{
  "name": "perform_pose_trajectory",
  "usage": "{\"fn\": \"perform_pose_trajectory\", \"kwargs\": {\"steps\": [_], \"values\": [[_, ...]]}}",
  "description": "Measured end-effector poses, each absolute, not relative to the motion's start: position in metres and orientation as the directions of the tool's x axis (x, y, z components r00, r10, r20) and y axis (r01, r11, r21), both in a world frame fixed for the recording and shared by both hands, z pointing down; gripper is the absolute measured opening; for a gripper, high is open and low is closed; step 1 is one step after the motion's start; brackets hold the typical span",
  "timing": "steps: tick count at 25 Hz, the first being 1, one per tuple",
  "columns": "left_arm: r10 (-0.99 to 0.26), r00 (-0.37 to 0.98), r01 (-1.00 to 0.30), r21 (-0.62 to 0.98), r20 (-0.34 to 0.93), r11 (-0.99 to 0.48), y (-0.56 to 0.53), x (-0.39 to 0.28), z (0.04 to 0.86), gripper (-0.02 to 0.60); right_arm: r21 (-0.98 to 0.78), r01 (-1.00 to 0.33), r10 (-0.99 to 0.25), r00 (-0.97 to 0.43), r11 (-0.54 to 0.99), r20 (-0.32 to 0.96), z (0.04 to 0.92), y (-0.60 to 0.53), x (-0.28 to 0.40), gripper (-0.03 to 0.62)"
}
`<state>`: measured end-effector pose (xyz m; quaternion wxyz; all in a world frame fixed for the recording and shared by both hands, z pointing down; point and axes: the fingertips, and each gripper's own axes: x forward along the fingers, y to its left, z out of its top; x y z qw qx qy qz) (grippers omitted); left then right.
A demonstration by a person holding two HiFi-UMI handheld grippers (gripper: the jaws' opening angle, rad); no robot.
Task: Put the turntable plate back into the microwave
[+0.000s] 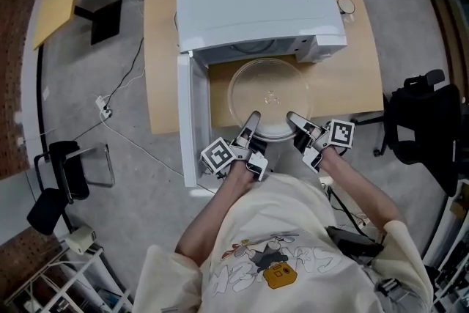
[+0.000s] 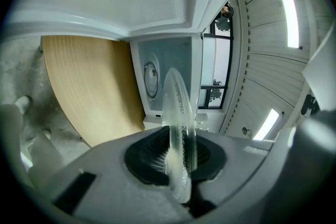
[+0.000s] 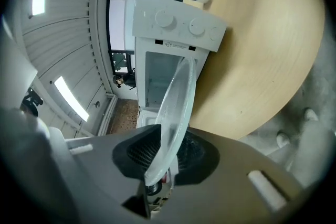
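Note:
A clear glass turntable plate (image 1: 268,95) hangs level over the table, just in front of the white microwave (image 1: 253,4) with its door (image 1: 188,121) swung open to the left. My left gripper (image 1: 251,121) is shut on the plate's near left rim and my right gripper (image 1: 295,119) is shut on its near right rim. In the left gripper view the plate (image 2: 178,128) stands edge-on between the dark pads, with the microwave cavity (image 2: 160,78) beyond. In the right gripper view the plate's rim (image 3: 170,123) is pinched likewise, facing the cavity (image 3: 160,81) under the control knobs.
The wooden table (image 1: 165,48) carries the microwave; a small cup (image 1: 346,6) stands at its right back. A black office chair (image 1: 425,121) is at the right, a stool (image 1: 69,168) and cables on the floor at the left.

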<state>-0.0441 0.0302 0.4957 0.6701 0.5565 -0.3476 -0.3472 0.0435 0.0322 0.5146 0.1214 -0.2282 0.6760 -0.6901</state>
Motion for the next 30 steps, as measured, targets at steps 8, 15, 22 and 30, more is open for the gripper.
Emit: {"fn": "perform_pose_trajectory", "kwargs": {"steps": [8, 15, 22, 30], "values": [[-0.906, 0.414, 0.081, 0.988, 0.085, 0.130, -0.003, -0.056, 0.518, 0.031, -0.991, -0.115, -0.418, -0.898, -0.071, 0.134, 0.535, -0.011, 0.035, 0.067], [-0.951, 0.297, 0.087, 0.989, 0.088, 0.119, -0.046, -0.080, 0.533, 0.031, -0.995, -0.021, -0.450, -0.890, -0.100, 0.064, 0.535, -0.035, 0.018, 0.060], [-0.964, 0.249, 0.079, 0.991, 0.088, 0.111, -0.088, -0.093, 0.553, 0.031, -0.998, -0.014, -0.459, -0.887, -0.064, 0.042, 0.543, -0.056, 0.005, 0.058], [-0.967, 0.235, 0.093, 0.988, 0.098, 0.123, -0.118, -0.097, 0.567, 0.031, -0.997, 0.022, -0.504, -0.863, -0.072, 0.017, 0.555, -0.089, -0.020, 0.101]]}}
